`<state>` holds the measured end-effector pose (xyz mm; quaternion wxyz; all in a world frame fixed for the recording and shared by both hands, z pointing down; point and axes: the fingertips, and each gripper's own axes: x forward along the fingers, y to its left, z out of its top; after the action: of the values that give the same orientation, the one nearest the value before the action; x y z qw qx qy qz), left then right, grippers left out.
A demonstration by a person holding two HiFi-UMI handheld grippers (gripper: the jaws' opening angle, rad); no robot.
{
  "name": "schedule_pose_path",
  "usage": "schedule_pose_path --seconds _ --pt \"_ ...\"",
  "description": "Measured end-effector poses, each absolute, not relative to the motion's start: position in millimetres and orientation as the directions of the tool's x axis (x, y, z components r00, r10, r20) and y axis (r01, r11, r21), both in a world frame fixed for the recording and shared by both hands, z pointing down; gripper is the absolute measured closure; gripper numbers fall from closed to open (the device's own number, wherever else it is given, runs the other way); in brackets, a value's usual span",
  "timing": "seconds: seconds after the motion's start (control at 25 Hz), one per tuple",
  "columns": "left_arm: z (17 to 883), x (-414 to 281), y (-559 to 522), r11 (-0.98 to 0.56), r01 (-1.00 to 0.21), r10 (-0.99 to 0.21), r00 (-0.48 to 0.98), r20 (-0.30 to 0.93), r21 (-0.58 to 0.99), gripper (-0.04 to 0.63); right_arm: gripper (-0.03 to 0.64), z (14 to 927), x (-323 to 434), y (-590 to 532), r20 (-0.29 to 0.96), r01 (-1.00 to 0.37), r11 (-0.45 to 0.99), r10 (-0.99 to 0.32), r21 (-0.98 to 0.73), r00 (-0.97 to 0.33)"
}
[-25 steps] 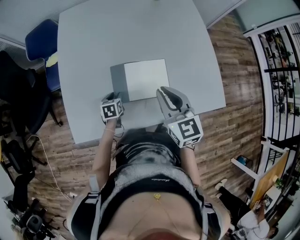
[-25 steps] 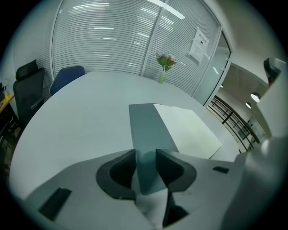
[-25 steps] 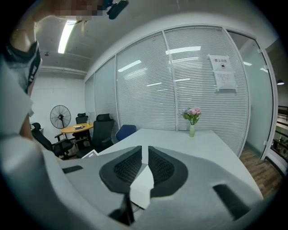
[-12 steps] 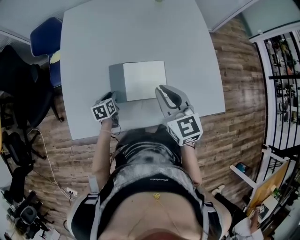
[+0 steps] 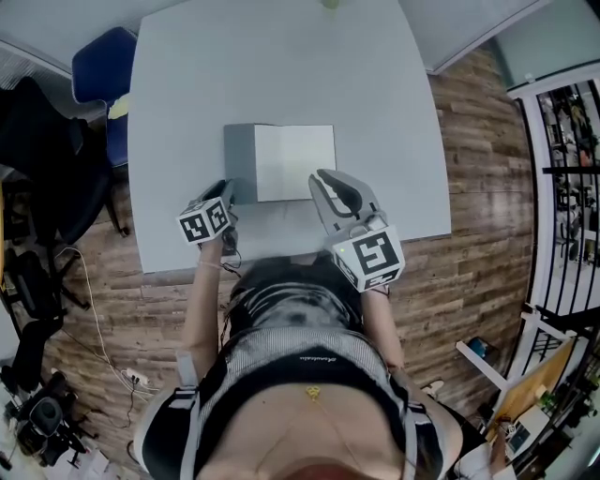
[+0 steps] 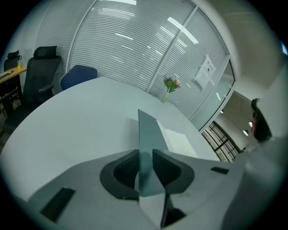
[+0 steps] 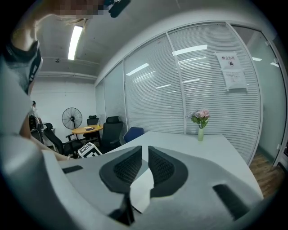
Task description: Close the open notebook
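Now the left gripper (image 6: 145,156), its jaws having just been closing, pinches the notebook's (image 5: 295,161) raised grey cover (image 6: 147,134) mid-table (image 5: 281,66), while the right gripper (image 7: 145,155), near its right corner, shows a slim, empty gap.

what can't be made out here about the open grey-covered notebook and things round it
- White notebook page: head view, any writing too small.
- Its near right corner: head view, under the grey right gripper; contact unclear.
- Green vase of pink flowers: cut by head view's top edge.
- White paper notice on glass wall: right gripper view, print too small.
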<state>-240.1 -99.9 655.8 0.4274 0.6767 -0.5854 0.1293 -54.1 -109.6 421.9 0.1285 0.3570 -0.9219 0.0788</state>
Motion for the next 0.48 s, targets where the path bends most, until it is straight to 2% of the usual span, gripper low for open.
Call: schedule_pose_path --seconds 0.32,0.48 --pt "634 -240 -108 0.024 -0.9 -0.709 0.292 0.642 0.435 0.517 0.571 419 -53 -111 0.285 -0.674 0.737 -0.636 -0.053 -0.717" --pt "634 -232 -108 -0.011 -0.881 -0.703 0.344 0.623 0.473 0.518 0.571 418 -52 -112 0.282 -0.675 0.736 -0.637 -0.058 -0.718"
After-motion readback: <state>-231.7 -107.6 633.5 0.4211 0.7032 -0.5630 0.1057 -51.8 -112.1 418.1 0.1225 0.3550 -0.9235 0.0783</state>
